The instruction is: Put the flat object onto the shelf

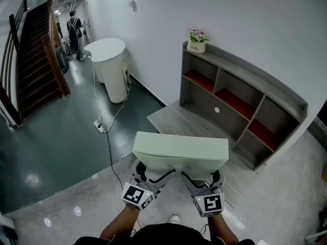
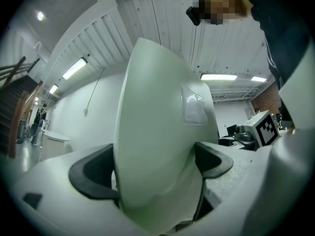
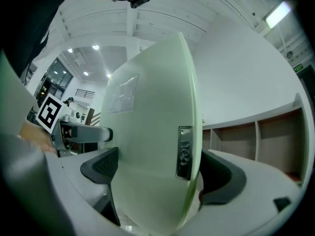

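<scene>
Your left gripper and right gripper each clamp the near edge of the pale green flat object. Its long axis runs left-right in front of you, short of the shelf.

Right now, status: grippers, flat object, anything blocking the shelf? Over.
Grippers: left gripper and right gripper both shut on flat object. Object held up, short of the shelf. Nothing between them; cable on floor off left.

Pale green flat case aloft, near grey cubby shelf.
</scene>
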Available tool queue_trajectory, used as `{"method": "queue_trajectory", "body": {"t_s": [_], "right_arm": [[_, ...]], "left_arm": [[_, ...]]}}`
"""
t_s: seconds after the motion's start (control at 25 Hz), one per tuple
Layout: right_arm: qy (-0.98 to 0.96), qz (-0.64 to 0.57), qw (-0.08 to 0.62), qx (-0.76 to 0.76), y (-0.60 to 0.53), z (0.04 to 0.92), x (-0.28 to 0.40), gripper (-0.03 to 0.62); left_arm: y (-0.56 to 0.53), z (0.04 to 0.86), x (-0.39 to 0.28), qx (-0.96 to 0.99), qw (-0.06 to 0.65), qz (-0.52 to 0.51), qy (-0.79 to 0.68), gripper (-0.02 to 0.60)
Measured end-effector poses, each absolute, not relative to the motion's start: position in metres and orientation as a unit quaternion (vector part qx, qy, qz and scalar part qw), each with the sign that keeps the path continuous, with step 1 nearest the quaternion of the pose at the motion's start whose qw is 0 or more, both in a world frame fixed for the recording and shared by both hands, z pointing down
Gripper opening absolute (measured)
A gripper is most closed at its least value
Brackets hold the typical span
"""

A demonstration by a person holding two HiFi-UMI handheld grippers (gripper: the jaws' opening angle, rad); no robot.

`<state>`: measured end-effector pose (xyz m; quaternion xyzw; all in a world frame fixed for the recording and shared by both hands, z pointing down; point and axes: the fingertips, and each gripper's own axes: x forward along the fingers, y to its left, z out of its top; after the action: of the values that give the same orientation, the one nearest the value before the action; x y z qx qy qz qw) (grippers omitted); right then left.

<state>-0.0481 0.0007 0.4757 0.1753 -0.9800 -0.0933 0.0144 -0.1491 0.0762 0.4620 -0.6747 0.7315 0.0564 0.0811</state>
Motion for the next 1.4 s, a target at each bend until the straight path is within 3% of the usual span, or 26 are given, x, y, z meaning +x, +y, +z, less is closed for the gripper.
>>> {"method": "queue_trajectory", "body": {"t_s": [1.4], "right_arm": [[-0.952, -0.097, 0.012, 0.29, -0.176, 0.458, -0.058, 0.503]], "left_arm": [[-0.124, 0.448, -0.174, -0.758, 0.076, 0.07, 0.645, 0.5]]}}
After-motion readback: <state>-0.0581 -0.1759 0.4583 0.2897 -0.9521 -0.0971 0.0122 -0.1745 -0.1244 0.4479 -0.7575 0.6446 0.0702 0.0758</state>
